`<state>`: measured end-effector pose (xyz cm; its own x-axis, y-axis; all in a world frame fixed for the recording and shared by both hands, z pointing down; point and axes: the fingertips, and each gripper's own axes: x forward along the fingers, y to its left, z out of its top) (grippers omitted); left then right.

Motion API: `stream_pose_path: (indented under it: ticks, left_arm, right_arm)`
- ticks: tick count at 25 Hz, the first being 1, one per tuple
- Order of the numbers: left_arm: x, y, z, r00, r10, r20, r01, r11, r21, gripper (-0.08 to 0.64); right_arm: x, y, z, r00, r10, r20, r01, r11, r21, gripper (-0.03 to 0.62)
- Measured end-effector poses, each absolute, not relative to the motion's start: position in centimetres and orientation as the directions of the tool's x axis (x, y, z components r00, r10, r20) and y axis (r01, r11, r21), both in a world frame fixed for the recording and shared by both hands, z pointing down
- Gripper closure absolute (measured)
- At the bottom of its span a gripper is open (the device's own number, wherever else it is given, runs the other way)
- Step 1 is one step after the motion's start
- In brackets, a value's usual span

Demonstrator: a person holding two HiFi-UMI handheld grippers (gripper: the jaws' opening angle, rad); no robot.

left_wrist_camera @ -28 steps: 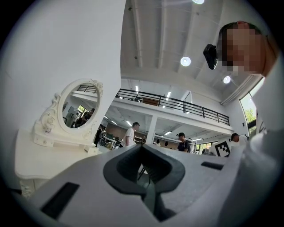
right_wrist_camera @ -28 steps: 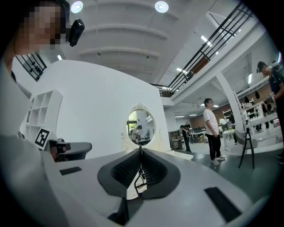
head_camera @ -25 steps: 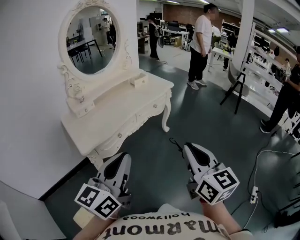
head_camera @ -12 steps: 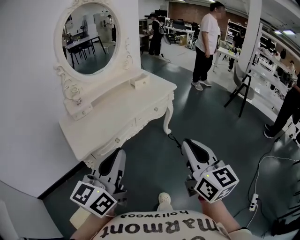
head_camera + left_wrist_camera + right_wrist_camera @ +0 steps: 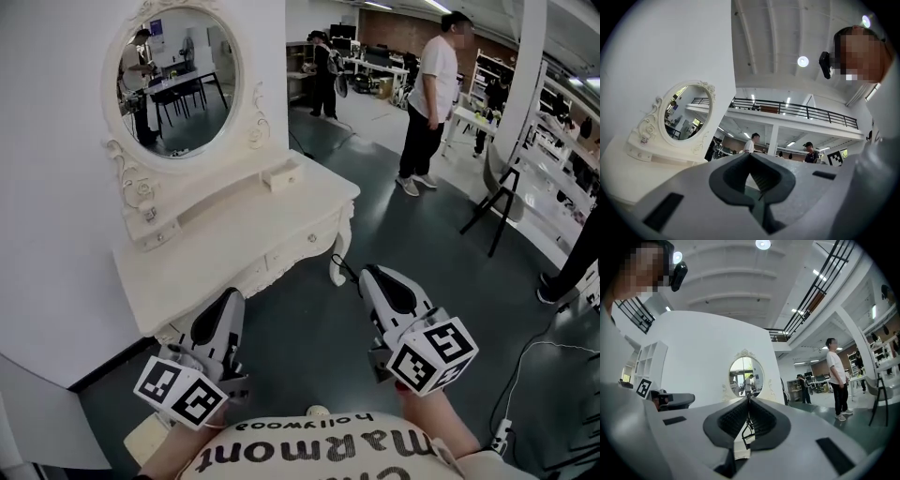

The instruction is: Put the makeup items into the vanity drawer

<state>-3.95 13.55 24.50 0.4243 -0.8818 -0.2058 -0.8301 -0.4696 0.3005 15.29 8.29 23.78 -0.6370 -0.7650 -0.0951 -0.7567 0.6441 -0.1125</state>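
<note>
— So, where are the two grippers?
— Closest in, low in the head view. The left gripper (image 5: 228, 302) and the right gripper (image 5: 367, 275) hang side by side but apart over the dark floor (image 5: 300, 333), and both point forward.
— And the fingers?
— Pressed together on each one, with nothing pinched. Each gripper's own view shows the ribbed pads meeting at the tip.
— Where's the drawer?
— Just past the left gripper, a white vanity (image 5: 187, 272) stands against the white wall. The drawer (image 5: 298, 246) sits in its front, right under the tabletop (image 5: 244, 230), and it's flush with the frame with a small knob showing. At the far end of the tabletop is a small box (image 5: 281, 175), beside the foot of the oval mirror (image 5: 178, 80).
— Farther back?
— A person (image 5: 431, 103) in a white shirt and dark trousers stands well beyond the vanity, with a black tripod (image 5: 500, 192) off to the right
</note>
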Motion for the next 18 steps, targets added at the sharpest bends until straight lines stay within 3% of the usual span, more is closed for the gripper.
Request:
stream_pose_path:
  ticks: [18]
  left_arm:
    - [-0.9,7.4,25.3,0.377,-0.908,-0.181,-0.868,-0.415,0.273,0.551]
  right_arm:
    - [18.6,0.8,26.3,-0.678,-0.731,-0.07,-0.717,0.68,-0.155,0.56]
